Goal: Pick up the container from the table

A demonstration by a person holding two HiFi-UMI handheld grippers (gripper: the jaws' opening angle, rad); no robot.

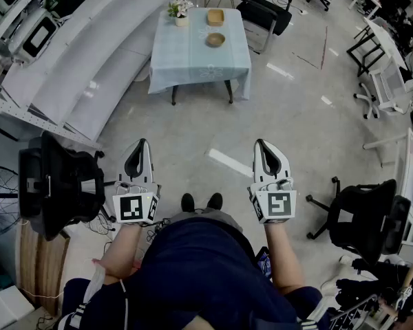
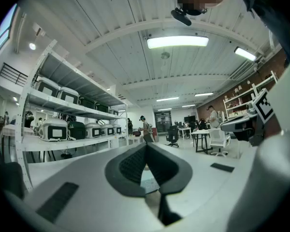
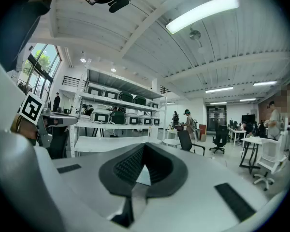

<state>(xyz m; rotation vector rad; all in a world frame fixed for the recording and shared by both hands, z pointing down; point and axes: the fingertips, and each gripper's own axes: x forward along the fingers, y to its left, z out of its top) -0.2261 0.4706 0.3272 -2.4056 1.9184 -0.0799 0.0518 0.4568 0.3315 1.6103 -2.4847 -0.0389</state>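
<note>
So I'm standing well back from the tabletop (image 1: 193, 60), the one with the pale blue cloth, which is straight ahead at 12 o'clock across bare floor. The container (image 1: 215, 16), a squarish wooden one, sits near the far edge. A round bowl (image 1: 215, 40) is just at its 6 o'clock and a little potted plant (image 1: 179, 10) at its 9 o'clock. Both of my tongs are nowhere near any of it. The left tongs (image 1: 142, 144) and the right tongs (image 1: 261, 144) are held out side by side in front of me, both aimed at 12 o'clock, both with their tips pressed together and nothing in them. A black office chair (image 1: 58, 184) is at 9 o'clock of the left tongs and another chair (image 1: 361, 218) at 4 o'clock of the right.
</note>
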